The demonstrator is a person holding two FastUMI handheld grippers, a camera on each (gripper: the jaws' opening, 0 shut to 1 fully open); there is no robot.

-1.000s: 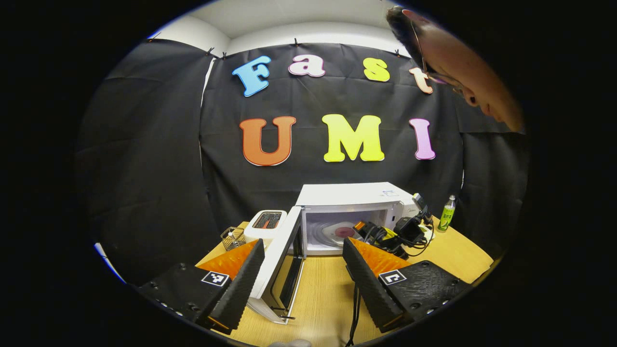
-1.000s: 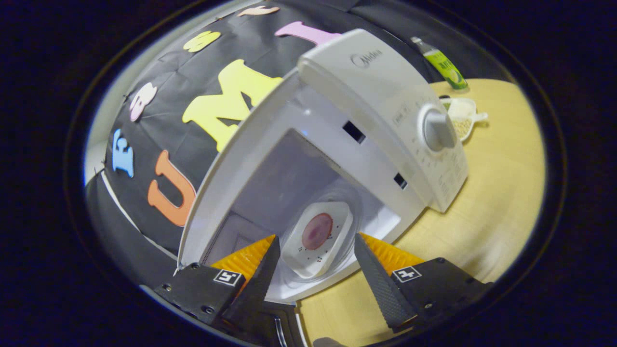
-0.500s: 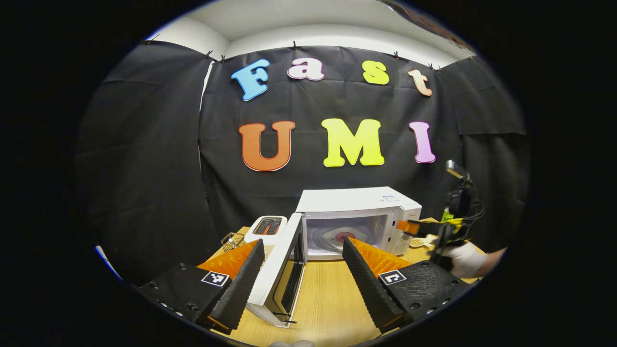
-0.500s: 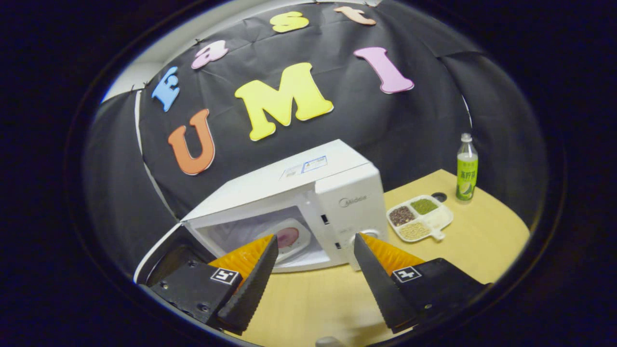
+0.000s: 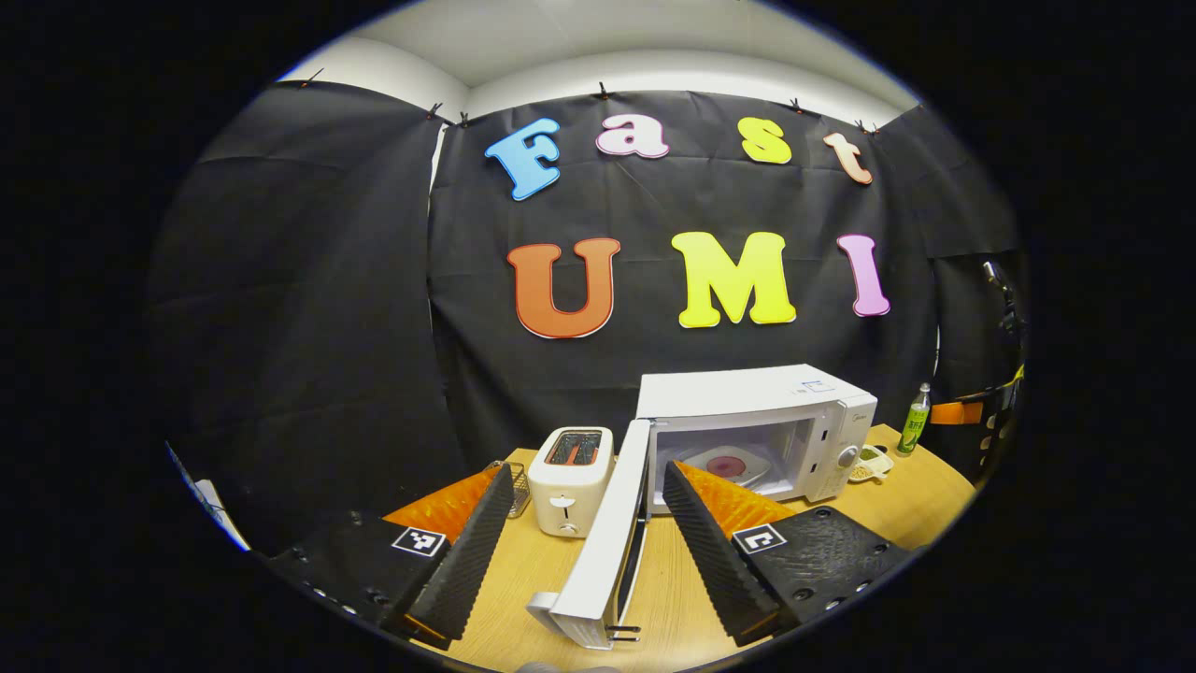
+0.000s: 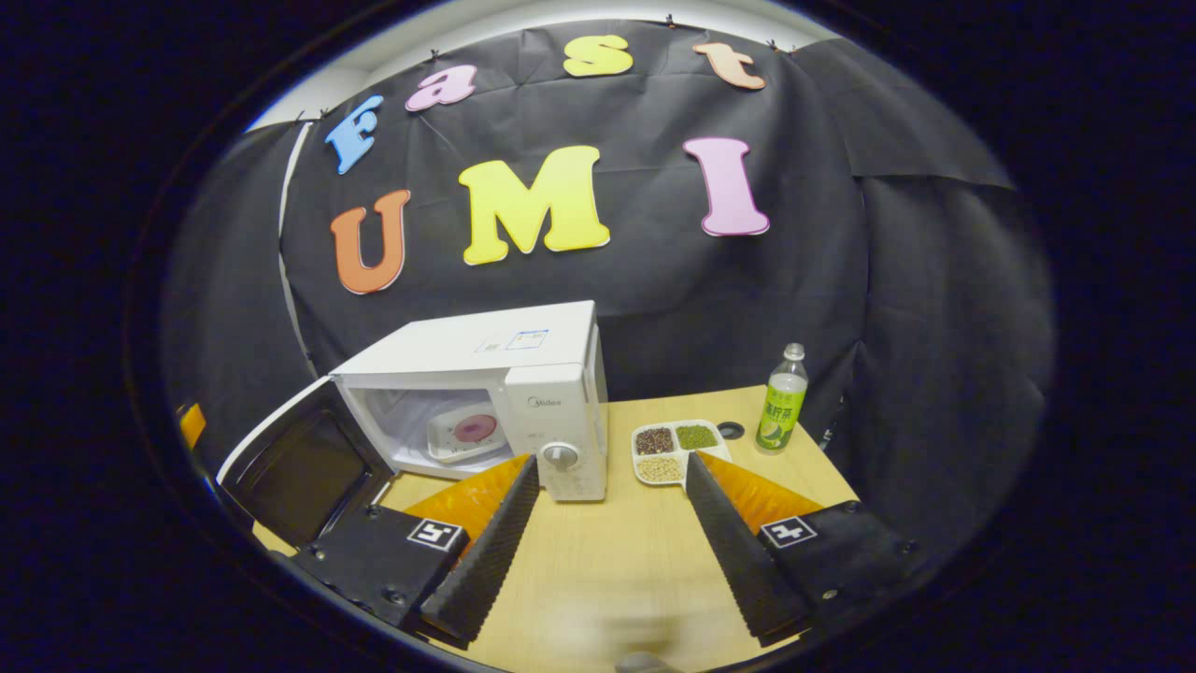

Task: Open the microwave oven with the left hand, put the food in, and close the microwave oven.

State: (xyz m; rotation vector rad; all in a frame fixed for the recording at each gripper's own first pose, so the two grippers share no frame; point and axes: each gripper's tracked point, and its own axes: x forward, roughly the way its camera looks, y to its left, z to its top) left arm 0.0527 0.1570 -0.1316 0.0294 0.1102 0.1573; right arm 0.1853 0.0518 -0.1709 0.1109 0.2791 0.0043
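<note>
A white microwave oven stands on the wooden table with its door swung wide open to the left. Inside it lies a white plate with a round reddish food. My left gripper is open and holds nothing, its fingers on either side of the door's edge, short of it. My right gripper is open and holds nothing, back over the table in front of the oven's control panel. At the far right edge of the left gripper view the other gripper is partly seen.
A white toaster and a small wire basket stand left of the oven. Right of it are a divided tray of beans and a green bottle. Black cloth walls close the table in behind.
My right gripper has drawn back out of the oven, leaving the plate inside, and moved away to the right. My left gripper shifted left and back a little. The door stays open.
</note>
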